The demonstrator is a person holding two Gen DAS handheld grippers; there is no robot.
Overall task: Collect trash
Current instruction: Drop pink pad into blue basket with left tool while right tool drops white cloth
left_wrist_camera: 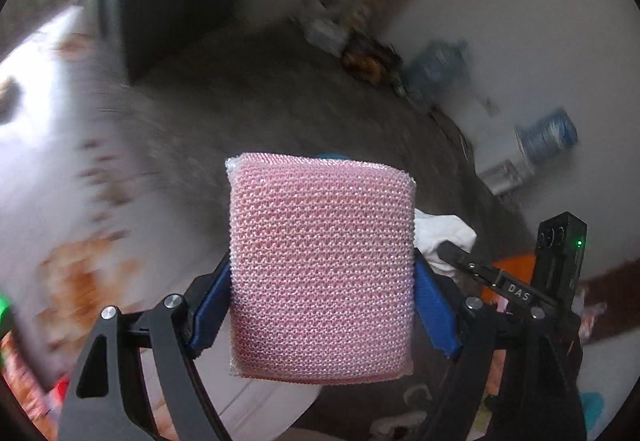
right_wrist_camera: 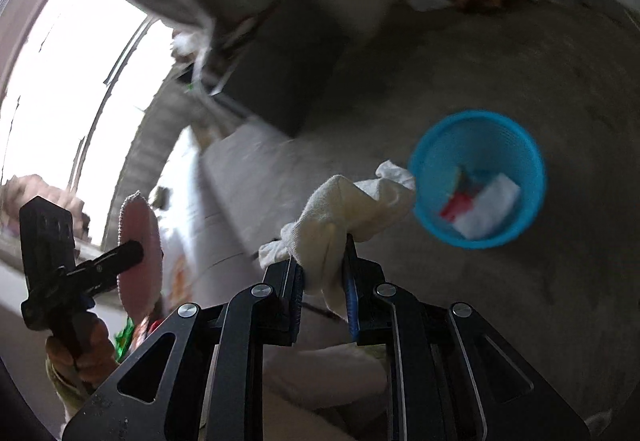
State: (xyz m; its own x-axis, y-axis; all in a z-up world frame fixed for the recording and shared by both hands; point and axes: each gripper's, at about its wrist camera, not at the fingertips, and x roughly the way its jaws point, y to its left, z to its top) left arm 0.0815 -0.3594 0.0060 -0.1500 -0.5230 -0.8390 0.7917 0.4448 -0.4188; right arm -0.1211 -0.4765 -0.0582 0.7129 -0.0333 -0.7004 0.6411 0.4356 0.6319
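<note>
Grey concrete floor [right_wrist_camera: 500, 61] carries a round blue mesh basket [right_wrist_camera: 532, 181] containing scraps. Left tongs [left_wrist_camera: 322, 305] pinch a pink, rectangular, net-textured sponge [left_wrist_camera: 322, 265], held upright. Right tongs [right_wrist_camera: 324, 293] pinch a crumpled white cloth [right_wrist_camera: 340, 217] just beside the basket rim

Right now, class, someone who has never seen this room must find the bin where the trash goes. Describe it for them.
Start from the wide grey floor seen in the right wrist view. On it, just beyond the white crumpled cloth held in the right claw, stands a round bright-blue mesh plastic basket. Nothing else there is blue and open-topped, and red and white scraps already lie inside.
</note>
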